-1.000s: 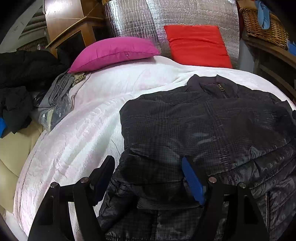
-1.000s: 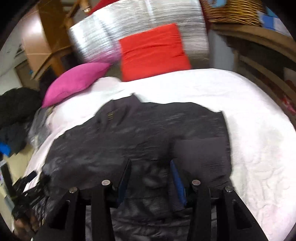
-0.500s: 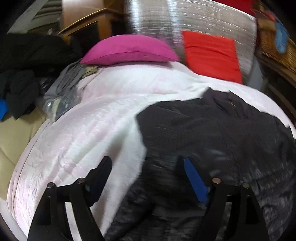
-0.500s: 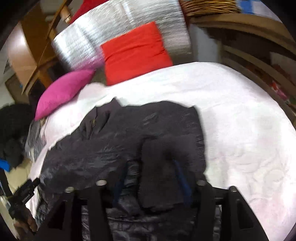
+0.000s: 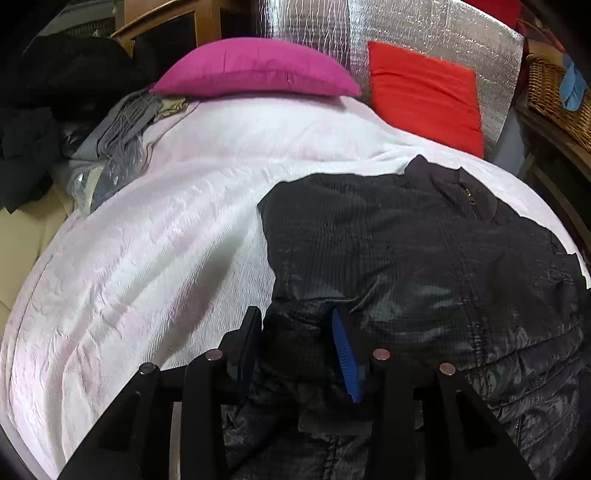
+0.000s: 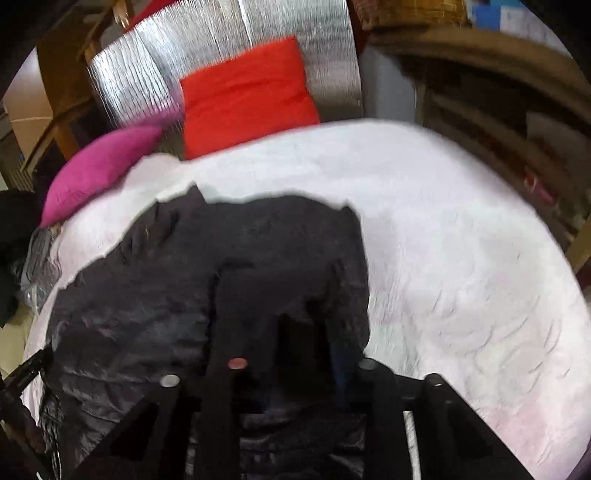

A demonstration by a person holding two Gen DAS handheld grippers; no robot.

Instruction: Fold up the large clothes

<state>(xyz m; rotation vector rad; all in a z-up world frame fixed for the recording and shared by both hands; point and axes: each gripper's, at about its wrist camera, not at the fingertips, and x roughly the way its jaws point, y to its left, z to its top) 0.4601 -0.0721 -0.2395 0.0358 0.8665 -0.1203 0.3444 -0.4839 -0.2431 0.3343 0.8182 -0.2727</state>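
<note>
A large black quilted jacket (image 5: 424,258) lies spread on the white bedspread (image 5: 166,240), collar toward the pillows. My left gripper (image 5: 295,332) has closed on the jacket's lower left edge, with fabric bunched between the black finger and the blue pad (image 5: 345,354). In the right wrist view the jacket (image 6: 184,280) has a sleeve folded across its front. My right gripper (image 6: 303,332) sits low over the jacket's lower right part with dark fabric between its fingers; the view is blurred.
A magenta pillow (image 5: 255,70) and a red cushion (image 5: 424,92) rest against a silver foil headboard (image 5: 406,33). Dark and grey clothes (image 5: 44,122) are piled left of the bed. A wicker basket (image 5: 557,99) stands on wooden shelves at right.
My left gripper's jaws have narrowed from wide open onto the jacket's lower left edge. My right gripper has closed in on the folded fabric and shifted toward the jacket's right edge.
</note>
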